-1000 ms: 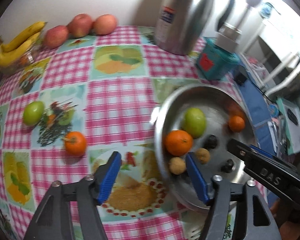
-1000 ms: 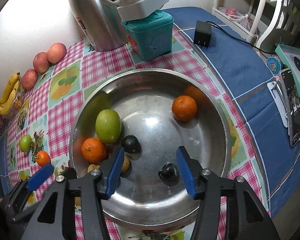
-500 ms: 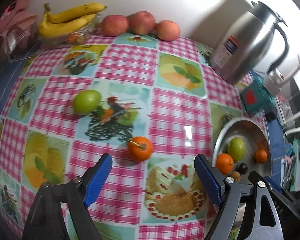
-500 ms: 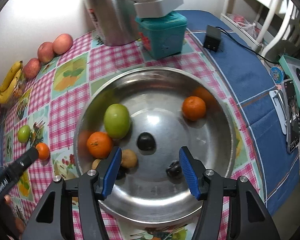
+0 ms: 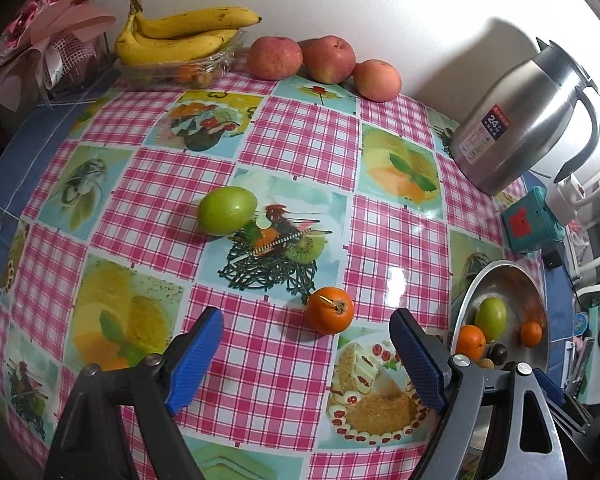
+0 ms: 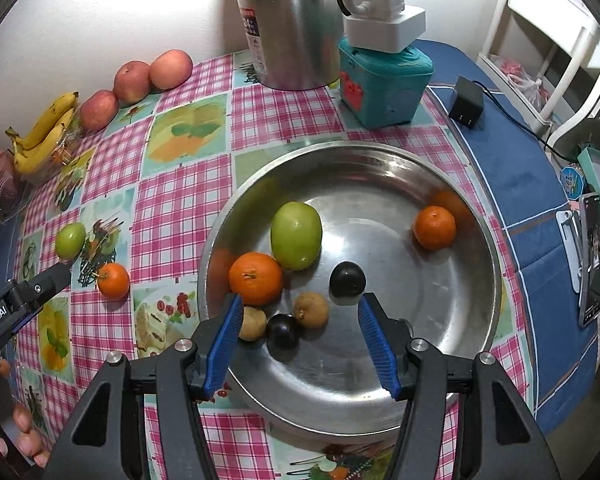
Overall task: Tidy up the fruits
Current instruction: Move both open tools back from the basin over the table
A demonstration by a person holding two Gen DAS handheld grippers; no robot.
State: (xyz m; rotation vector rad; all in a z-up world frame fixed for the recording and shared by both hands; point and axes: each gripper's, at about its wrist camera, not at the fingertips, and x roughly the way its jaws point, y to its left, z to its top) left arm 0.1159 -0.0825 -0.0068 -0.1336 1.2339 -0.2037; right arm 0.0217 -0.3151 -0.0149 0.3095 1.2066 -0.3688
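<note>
While the left hand-held gripper (image 5: 306, 354) hangs wide open and empty near the orange (image 5: 329, 310) on the worktop (image 5: 396, 248), a crooked squeeze might roll it away.

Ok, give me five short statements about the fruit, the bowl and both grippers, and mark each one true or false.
1. The left gripper is open and holds nothing. True.
2. The loose orange lies on the tablecloth, outside the metal bowl. True.
3. The bowl holds a single orange. False: it holds two, one beside the green fruit in the bowl and one toward the right wall.
4. The right gripper is shut on a dark fruit. False: it is open, gripping nothing.
5. Three apples sit in a row by the wall. True.
</note>
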